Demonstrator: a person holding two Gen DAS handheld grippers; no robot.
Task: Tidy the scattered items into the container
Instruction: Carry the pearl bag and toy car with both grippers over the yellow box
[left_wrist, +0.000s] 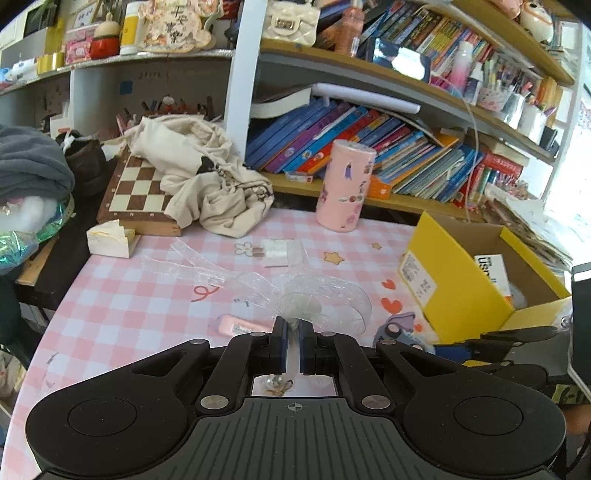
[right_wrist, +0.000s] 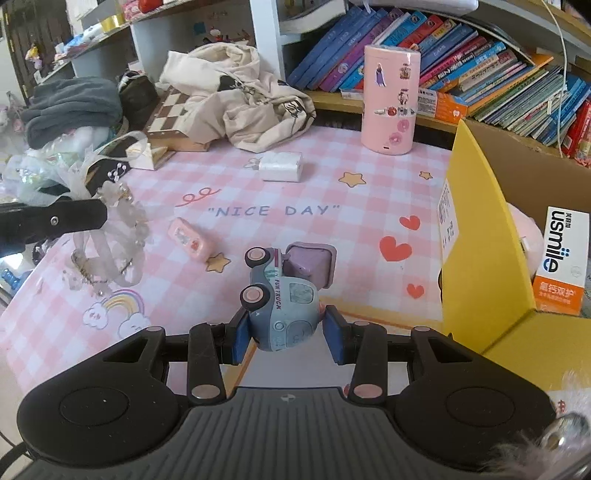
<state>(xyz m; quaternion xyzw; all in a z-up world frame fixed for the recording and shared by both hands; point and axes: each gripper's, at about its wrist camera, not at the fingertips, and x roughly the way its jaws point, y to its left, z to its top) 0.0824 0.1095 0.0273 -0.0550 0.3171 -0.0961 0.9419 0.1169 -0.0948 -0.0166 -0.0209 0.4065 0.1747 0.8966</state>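
Carrying toy truck (right_wrist: 282, 306), rigid, smooth-sided plastic, clamped across cab in right gripper (right_wrist: 288, 334); pinching limp clear ribbon bow (left_wrist: 317, 302) in left gripper (left_wrist: 292, 341); nearing yellow box (right_wrist: 480, 236) just right.

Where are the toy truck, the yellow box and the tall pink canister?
toy truck (right_wrist: 282, 314): right wrist view, on its blue cab.
yellow box (right_wrist: 480, 258): right wrist view, on its yellow side wall.
pink canister (left_wrist: 345, 186): left wrist view, on the middle of its body.

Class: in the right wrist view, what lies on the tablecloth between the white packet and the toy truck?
Only bare tablecloth printed "NICE DAY" lies between the packet and the truck.
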